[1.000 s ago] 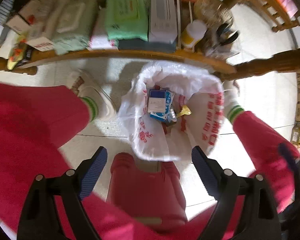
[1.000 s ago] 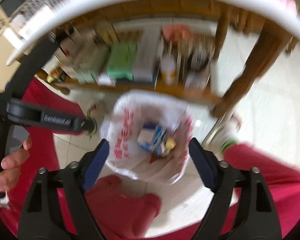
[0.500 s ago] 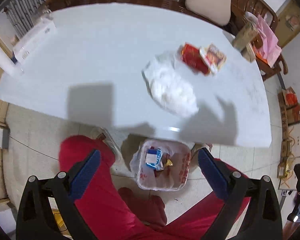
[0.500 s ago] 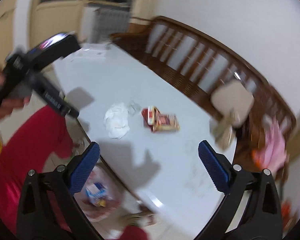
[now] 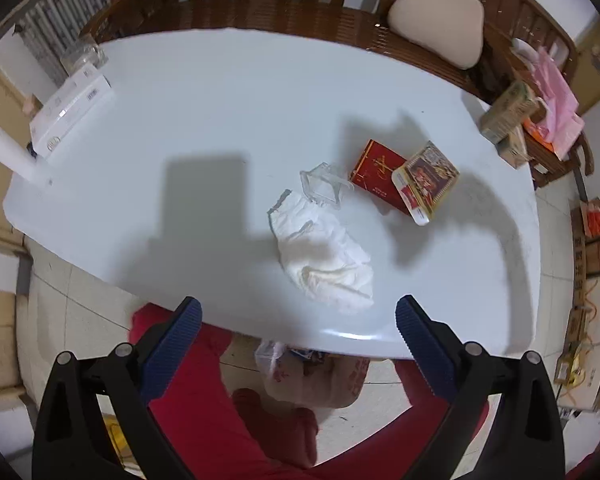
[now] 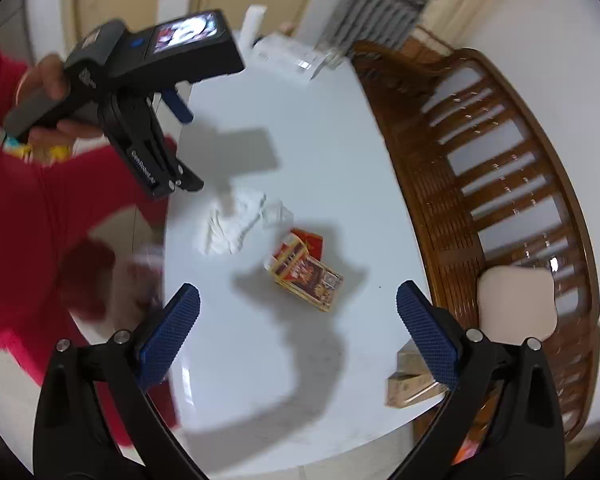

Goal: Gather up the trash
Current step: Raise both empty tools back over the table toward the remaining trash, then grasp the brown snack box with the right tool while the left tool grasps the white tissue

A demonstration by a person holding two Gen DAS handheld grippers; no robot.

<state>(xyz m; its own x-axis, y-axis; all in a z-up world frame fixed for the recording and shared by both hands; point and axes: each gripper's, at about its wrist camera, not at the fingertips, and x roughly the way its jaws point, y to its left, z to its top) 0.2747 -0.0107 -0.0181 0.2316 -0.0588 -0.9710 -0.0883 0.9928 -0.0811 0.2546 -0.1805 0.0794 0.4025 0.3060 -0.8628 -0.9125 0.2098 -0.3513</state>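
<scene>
Both grippers raised from floor level to above the table within the last second; views a second ago looked down into the bag, now look down on the tabletop. Taken as a completed drop and a return for more.

Left gripper [image 5: 296,320]: jaws spread wide, nothing between them. Right gripper [image 6: 298,308]: jaws likewise wide, empty. Left unit also visible from the right wrist view at 10 o'clock, held in the hand [image 6: 46,92].

Nearest, at 6 o'clock in the left view, under the table edge: trash bag [image 5: 312,384], white with red print, mostly hidden by the tabletop; contents not readable now.

On the white table [image 5: 204,120], going outward:
- Crumpled tissue [image 5: 324,252], just beyond the near edge, directly ahead of the left jaws at 12 o'clock.
- Clear plastic wrapper [image 5: 320,184], touching the tissue's far end.
- Red packet [image 5: 374,168] at 1 o'clock, with the printed packet [image 5: 426,180] lying partly over it.

Far left at 10 o'clock: white boxes [image 5: 70,112] and a white tube [image 5: 12,156]; not judged trash.

Beyond: wooden bench [image 5: 300,20] with a beige cushion [image 5: 436,16].

Judgement: four pieces remaining on the table; tissue the closest candidate for the left gripper, packets for the right. Right view motion-blurred at its left edge; fine detail there unreliable.
</scene>
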